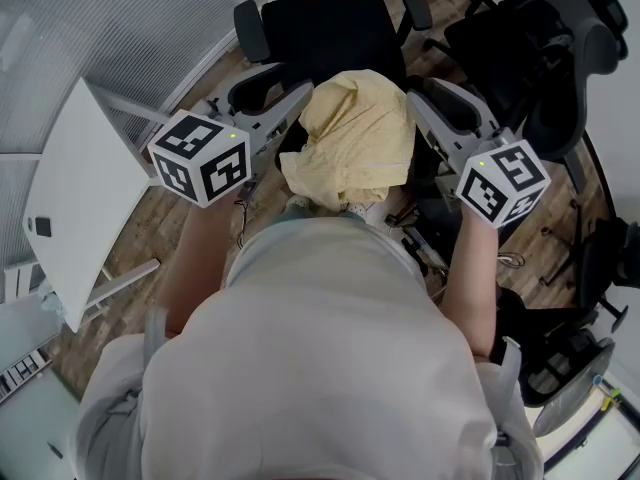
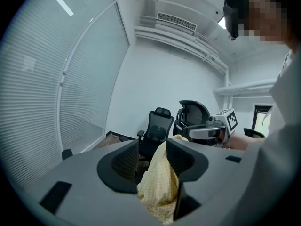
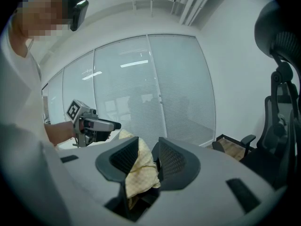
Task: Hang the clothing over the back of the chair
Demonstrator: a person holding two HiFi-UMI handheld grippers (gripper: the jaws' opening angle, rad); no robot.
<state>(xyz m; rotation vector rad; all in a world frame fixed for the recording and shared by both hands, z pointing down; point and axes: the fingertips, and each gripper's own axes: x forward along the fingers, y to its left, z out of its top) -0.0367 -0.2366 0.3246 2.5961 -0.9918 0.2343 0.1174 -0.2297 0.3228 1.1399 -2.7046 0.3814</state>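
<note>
A crumpled pale yellow garment point(image 1: 352, 138) hangs between my two grippers, above the rear of a black office chair point(image 1: 320, 28) whose backrest it hides. My left gripper point(image 1: 295, 98) has the garment's left side between its jaws; in the left gripper view the yellow cloth point(image 2: 160, 182) fills the throat of that gripper point(image 2: 153, 157) and lies against the right pad. My right gripper point(image 1: 418, 103) grips the garment's right side, and in the right gripper view a fold of cloth point(image 3: 136, 173) is pinched in that gripper point(image 3: 148, 157). I cannot tell whether the garment rests on the chair.
A white table point(image 1: 80, 198) stands at the left by a glass wall with blinds. More black office chairs point(image 1: 540, 48) crowd the right side, and one point(image 2: 157, 126) shows beyond the left jaws. The floor is wood with cables near the chair base.
</note>
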